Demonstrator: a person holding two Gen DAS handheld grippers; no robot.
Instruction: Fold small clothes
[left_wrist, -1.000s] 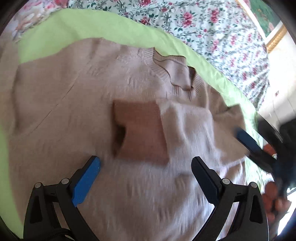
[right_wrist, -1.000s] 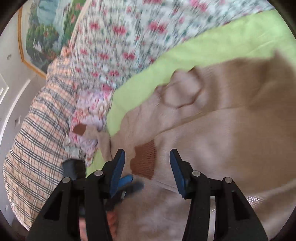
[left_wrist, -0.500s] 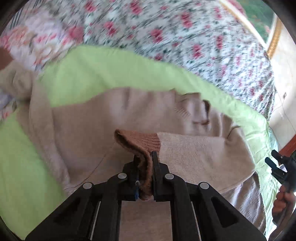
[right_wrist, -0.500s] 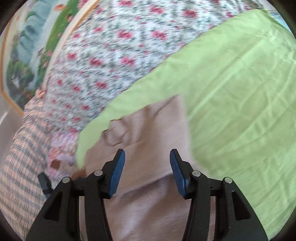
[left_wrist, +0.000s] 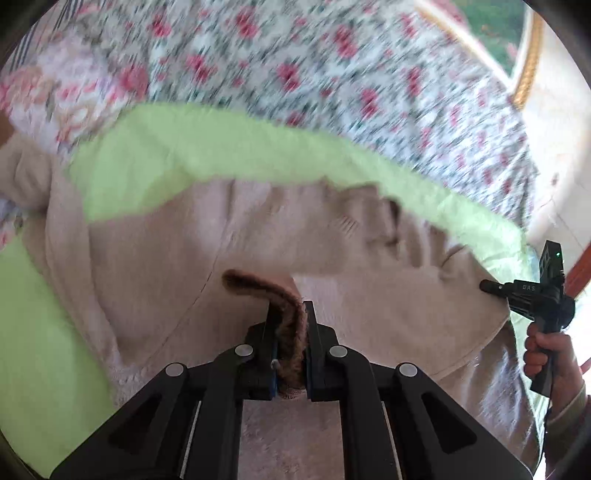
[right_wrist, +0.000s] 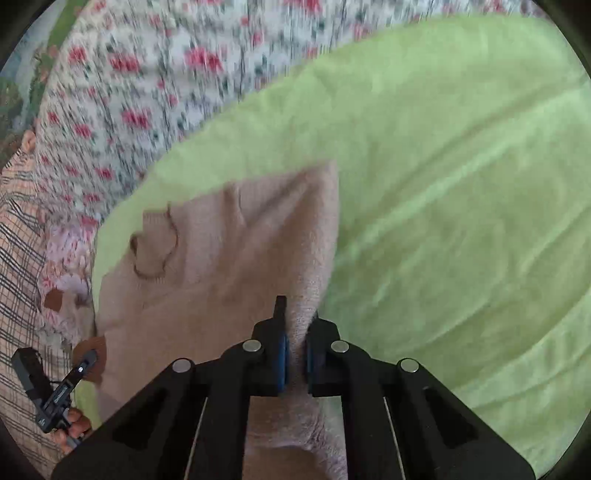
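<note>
One beige sweater lies on a green sheet, w/ a floral bedspread at 12 o'clock. Two grippers: the left gripper is clamped tight on the sweater's brown cuff; the right gripper just closed, pinching the sweater's right edge at 6 o'clock. One neckline sits at 9 o'clock in the right view.

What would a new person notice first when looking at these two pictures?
First, the beige sweater spread on the lime-green sheet, with the floral bedcover behind it. Next, both tools pinch it: the left gripper is shut on the brown cuff of a sleeve folded over the sweater's body, and the right gripper, whose jaws have just been closing, is shut on the sweater's edge beside the bare sheet.
</note>
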